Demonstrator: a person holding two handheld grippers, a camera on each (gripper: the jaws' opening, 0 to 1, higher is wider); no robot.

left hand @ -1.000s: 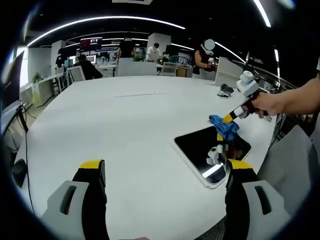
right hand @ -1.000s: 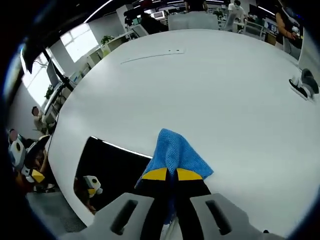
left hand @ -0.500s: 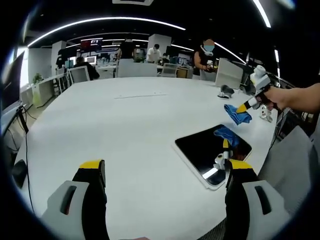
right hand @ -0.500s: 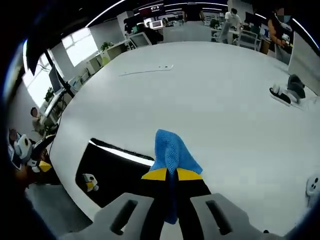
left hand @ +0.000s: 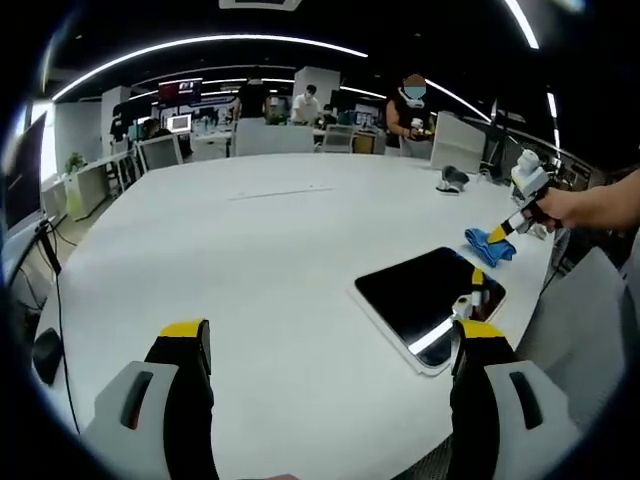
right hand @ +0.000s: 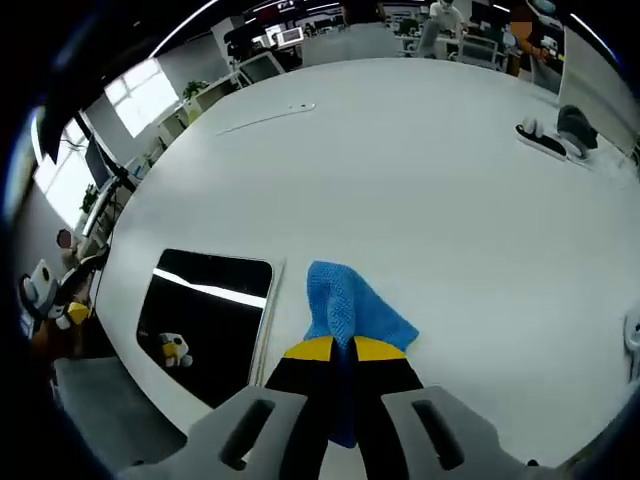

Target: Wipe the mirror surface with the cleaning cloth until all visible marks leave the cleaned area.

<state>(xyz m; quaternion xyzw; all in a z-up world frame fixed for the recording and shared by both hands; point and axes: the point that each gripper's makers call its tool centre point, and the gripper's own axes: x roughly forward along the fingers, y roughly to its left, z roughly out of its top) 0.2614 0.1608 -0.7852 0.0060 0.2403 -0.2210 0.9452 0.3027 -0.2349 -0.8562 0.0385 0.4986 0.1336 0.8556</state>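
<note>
Open office (left hand: 250, 105) under strip lights (left hand: 200, 42)

You've got a large white table (left hand: 270, 260), rounded at the near end. The mirror (left hand: 428, 303) lies flat on it near the edge on your right side; in the right gripper view that mirror (right hand: 205, 314) sits just left of the blue cleaning cloth (right hand: 347, 310), whose lower end touches the tabletop (right hand: 420, 180). A small dark and white object (right hand: 560, 135) sits on the table's far right, well apart from both. A thin line (right hand: 265, 116) crosses the far surface.
</note>
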